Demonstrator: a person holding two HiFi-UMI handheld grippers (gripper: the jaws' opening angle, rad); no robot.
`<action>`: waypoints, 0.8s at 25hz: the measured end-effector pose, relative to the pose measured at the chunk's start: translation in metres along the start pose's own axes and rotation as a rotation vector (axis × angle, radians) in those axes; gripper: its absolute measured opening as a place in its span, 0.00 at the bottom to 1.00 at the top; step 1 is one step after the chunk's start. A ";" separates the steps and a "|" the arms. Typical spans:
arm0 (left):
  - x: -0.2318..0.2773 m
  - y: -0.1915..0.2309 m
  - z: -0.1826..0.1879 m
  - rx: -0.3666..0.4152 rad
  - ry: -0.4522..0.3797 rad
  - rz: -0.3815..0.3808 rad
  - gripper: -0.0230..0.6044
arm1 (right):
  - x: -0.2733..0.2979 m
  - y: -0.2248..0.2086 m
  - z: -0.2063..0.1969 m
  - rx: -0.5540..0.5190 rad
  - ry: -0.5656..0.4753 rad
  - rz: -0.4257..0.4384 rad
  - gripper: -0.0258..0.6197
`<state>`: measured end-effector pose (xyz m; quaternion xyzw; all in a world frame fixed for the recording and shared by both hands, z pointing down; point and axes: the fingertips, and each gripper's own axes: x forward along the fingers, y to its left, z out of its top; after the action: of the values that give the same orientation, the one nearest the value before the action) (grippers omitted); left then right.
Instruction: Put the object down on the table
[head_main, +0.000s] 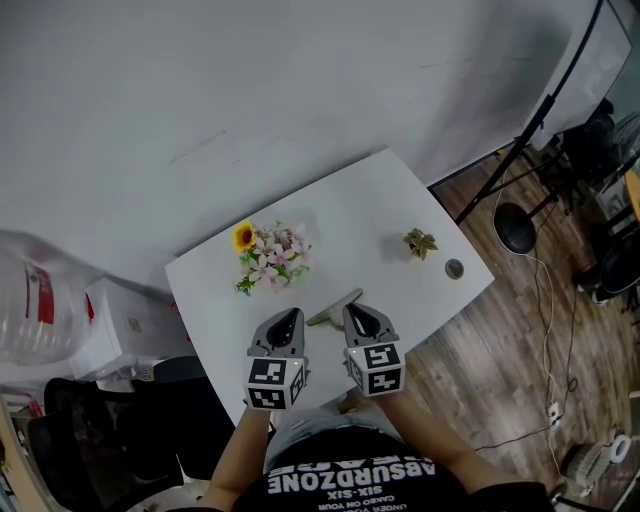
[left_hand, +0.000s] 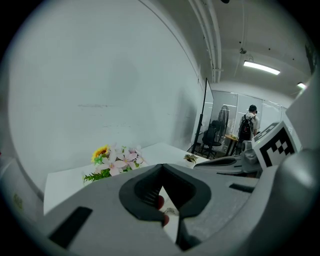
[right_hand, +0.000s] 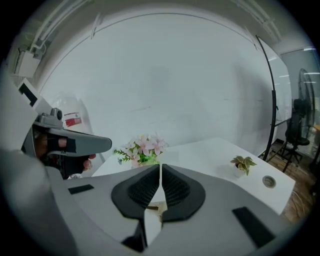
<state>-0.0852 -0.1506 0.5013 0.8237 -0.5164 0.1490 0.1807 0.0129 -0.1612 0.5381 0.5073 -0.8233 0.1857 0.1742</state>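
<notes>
A flat olive and beige object (head_main: 335, 308) lies on the white table (head_main: 380, 195) near its front edge, between my two grippers. My left gripper (head_main: 290, 318) hovers just left of it, jaws meeting at the tips (left_hand: 161, 166) with nothing gripped. My right gripper (head_main: 358, 312) is just right of the object, its jaws (right_hand: 160, 165) pressed together and empty. Through the slit below its pads a bit of the beige object (right_hand: 156, 206) shows on the table. Whether either gripper touches the object I cannot tell.
A bunch of flowers (head_main: 270, 255) lies at the table's left middle. A small potted plant (head_main: 420, 243) and a round disc (head_main: 454, 268) sit at the right. A big water bottle (head_main: 30, 300), a white box (head_main: 125, 325) and a black chair (head_main: 90, 430) stand left of the table.
</notes>
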 end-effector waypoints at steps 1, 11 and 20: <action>0.000 -0.001 0.000 -0.001 0.000 -0.003 0.04 | -0.003 0.001 0.002 0.001 -0.004 0.003 0.05; 0.004 -0.015 -0.002 -0.004 0.006 -0.038 0.04 | -0.021 0.021 0.013 -0.037 -0.028 0.077 0.04; 0.005 -0.023 -0.002 -0.003 0.005 -0.061 0.04 | -0.029 0.026 0.024 -0.053 -0.058 0.088 0.04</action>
<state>-0.0621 -0.1447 0.5015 0.8385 -0.4907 0.1447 0.1876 -0.0003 -0.1398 0.5005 0.4708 -0.8542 0.1567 0.1552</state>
